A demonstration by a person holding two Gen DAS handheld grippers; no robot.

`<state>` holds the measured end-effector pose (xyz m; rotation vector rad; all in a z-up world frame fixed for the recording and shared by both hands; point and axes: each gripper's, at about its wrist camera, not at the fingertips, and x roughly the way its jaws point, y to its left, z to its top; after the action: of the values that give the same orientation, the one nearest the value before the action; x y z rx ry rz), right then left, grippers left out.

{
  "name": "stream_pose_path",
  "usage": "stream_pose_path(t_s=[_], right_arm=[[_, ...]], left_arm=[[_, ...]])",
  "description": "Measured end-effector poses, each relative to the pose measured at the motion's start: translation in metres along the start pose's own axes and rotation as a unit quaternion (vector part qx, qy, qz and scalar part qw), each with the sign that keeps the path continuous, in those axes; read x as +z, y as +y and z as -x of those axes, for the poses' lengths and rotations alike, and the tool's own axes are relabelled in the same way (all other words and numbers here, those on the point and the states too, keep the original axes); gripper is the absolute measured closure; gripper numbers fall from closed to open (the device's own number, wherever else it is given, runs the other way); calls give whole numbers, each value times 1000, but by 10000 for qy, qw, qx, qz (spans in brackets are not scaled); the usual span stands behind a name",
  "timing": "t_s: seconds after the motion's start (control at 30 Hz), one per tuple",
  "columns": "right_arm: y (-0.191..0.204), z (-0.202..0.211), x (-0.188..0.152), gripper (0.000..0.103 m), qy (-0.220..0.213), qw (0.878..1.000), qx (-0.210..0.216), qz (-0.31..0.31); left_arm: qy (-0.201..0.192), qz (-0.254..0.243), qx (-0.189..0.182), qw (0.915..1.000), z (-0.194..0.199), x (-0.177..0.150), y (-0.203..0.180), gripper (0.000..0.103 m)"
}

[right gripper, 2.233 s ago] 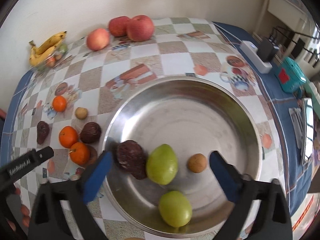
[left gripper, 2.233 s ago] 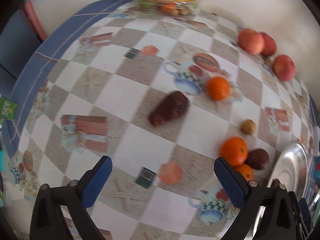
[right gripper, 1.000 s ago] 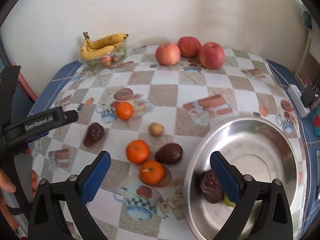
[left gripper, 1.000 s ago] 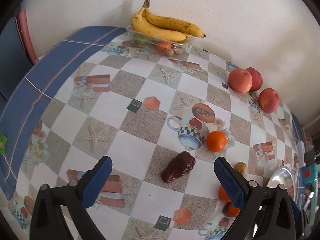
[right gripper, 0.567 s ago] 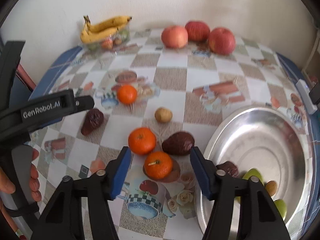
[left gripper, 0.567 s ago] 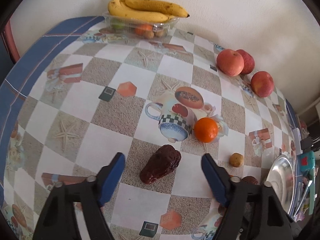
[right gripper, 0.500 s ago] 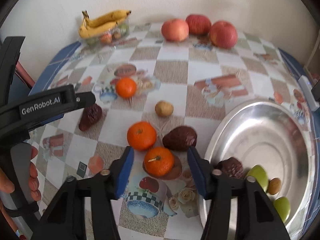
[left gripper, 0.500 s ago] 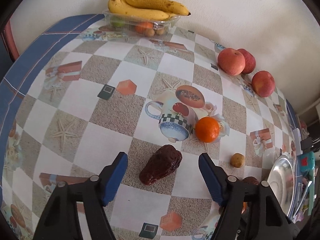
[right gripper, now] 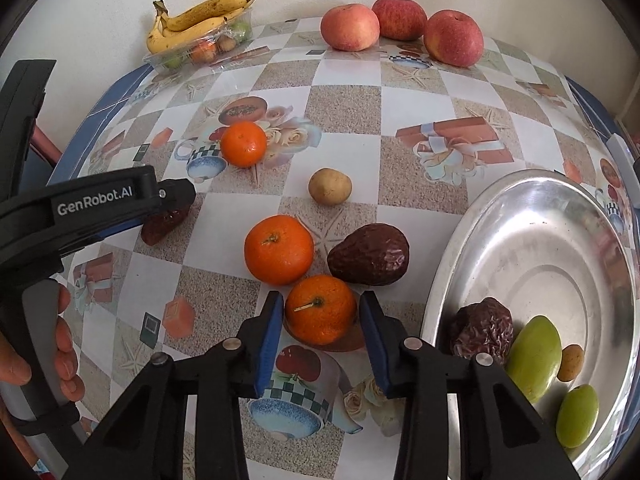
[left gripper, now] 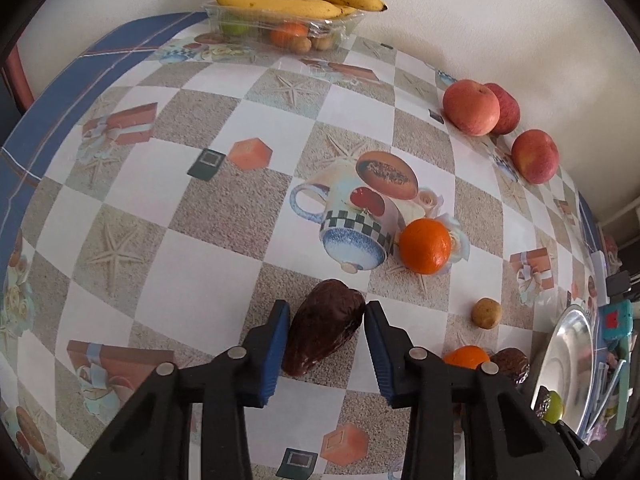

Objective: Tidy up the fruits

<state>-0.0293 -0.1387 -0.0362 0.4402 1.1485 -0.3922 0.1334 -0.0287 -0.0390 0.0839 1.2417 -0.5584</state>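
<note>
A dark wrinkled fruit lies on the checked tablecloth, and my left gripper is closing on it, both blue pads against its sides. The right wrist view shows that gripper at the left, covering most of the fruit. My right gripper is closing around a stemmed orange, its pads touching the orange's flanks. At the right stands a steel bowl holding a dark fruit, two green fruits and a small brown one.
Just beyond the held orange lie a second orange and another dark fruit. Farther back are a small brown fruit and a third orange. Three apples and a tray with bananas sit by the wall.
Both grippers came down toward the table and their jaws closed in from wide. The left now clasps the dark fruit, the right the stemmed orange.
</note>
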Motion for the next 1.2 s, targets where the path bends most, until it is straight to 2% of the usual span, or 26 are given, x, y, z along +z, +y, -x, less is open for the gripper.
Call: stream_pose_path(t_s=[0.13, 0.3, 0.53, 0.83, 1.03, 1.2], right_arm=[[1, 5, 2, 65, -87, 10000, 31, 12], [1, 27, 9, 65, -411, 9989, 191, -93], [-7, 59, 22, 65, -663, 9971, 101, -352], [-50, 65, 38, 65, -699, 9900, 232, -1204], [-77, 63, 41, 65, -674, 9845, 200, -1605], [-89, 60, 37, 65, -558, 9844, 51, -1667]], left_arm=[[-100, 79, -110, 9999, 11, 3, 0, 62], [-122, 184, -145, 9997, 25, 6, -3, 62], [-154, 192, -261, 9994, 38, 8, -23, 62], [-193, 568, -373, 9975, 33, 20, -53, 62], [-238, 307, -406, 9984, 35, 18, -76, 62], [-144, 272, -510, 9982, 35, 12, -82, 62]])
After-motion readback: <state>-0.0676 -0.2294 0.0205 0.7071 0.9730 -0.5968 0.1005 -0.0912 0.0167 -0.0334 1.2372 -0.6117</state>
